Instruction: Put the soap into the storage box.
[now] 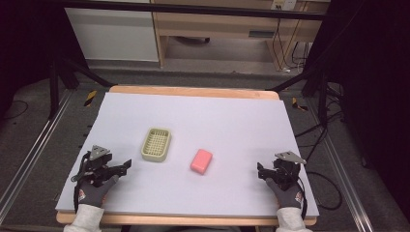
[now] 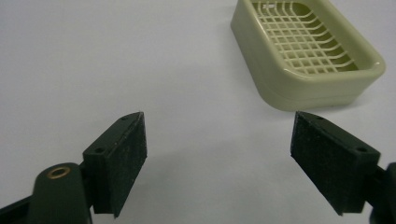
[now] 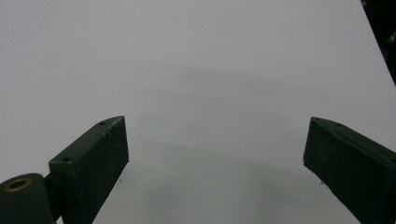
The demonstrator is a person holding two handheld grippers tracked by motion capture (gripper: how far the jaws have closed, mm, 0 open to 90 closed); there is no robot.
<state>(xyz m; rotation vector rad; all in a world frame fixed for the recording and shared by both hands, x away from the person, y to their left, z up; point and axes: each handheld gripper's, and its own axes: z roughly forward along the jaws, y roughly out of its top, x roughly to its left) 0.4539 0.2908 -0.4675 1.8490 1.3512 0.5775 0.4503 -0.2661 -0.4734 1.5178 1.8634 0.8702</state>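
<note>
The soap dish (image 1: 156,144) is lying on the sheet (image 1: 232,116) that is covering the table (image 1: 193,91). The bar of soap (image 1: 201,161) is lying just right of the dish and slightly nearer the person, apart from it. The left gripper (image 1: 126,165) is resting left of the dish and nearer the person. The right gripper (image 1: 261,171) is sitting well right of the dish, beyond the soap.

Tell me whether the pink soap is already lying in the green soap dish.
No. The pink soap lies on the table, apart from the empty green soap dish.
</note>
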